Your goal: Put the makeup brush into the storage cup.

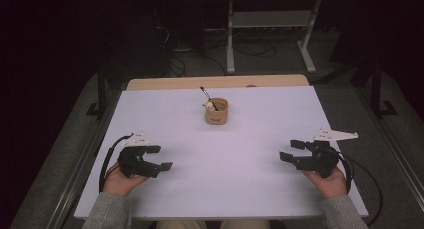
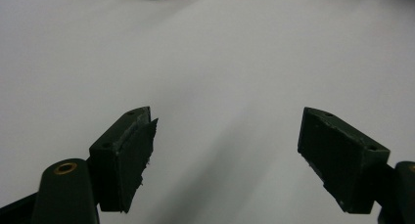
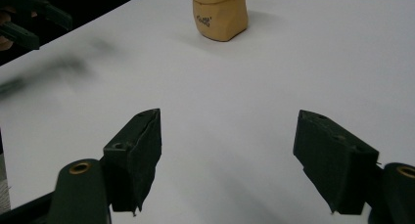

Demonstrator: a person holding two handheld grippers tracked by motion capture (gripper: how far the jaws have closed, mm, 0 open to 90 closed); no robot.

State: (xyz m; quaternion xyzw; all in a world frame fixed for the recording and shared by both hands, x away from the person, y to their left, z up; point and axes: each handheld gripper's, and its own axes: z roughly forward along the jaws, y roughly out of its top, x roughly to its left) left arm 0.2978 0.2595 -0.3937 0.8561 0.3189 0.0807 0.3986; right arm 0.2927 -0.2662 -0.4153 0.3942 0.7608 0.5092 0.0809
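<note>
- White table lies under both my grippers, with a strip of pale wood along its far edge.
- Tan cup stands upright near the far middle of the table, well apart from both grippers; a dark-handled brush leans out of it toward the far left.
- I see my left gripper low over the near left of the table, its jaws spread wide with nothing between them; in the left gripper view only bare table lies between the pads.
- I see my right gripper low over the near right, jaws just as wide and holding nothing.
- From the right gripper view the cup sits ahead and slightly left, and the other gripper shows at the far left edge.
</note>
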